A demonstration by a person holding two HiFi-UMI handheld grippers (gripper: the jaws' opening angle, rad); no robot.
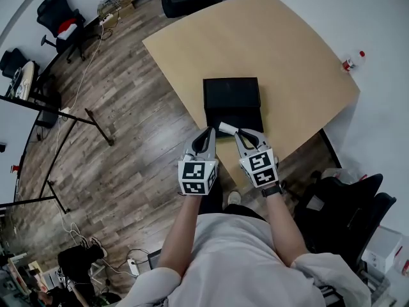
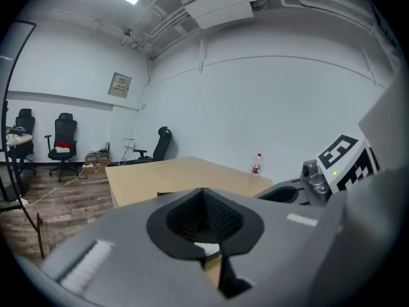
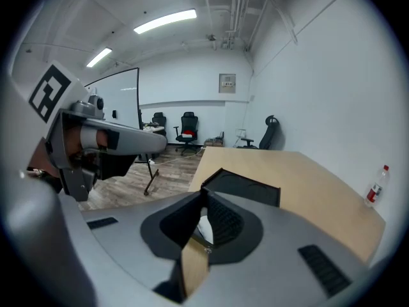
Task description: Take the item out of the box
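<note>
Hovering by the black box [image 1: 231, 98] on the table [image 1: 287, 56], left gripper [image 1: 209, 132] and right gripper [image 1: 240, 133] have fingers pinched shut, apparently empty. The white item [image 1: 227, 128] lies between them at the box's near edge, so I'd say it's not lifted out yet.

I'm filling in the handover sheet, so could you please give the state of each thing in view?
left gripper: fingers shut
right gripper: fingers shut
black box: flat on the table, lid unclear
white item: between both gripper tips, grip unclear
bottle: upright
</note>
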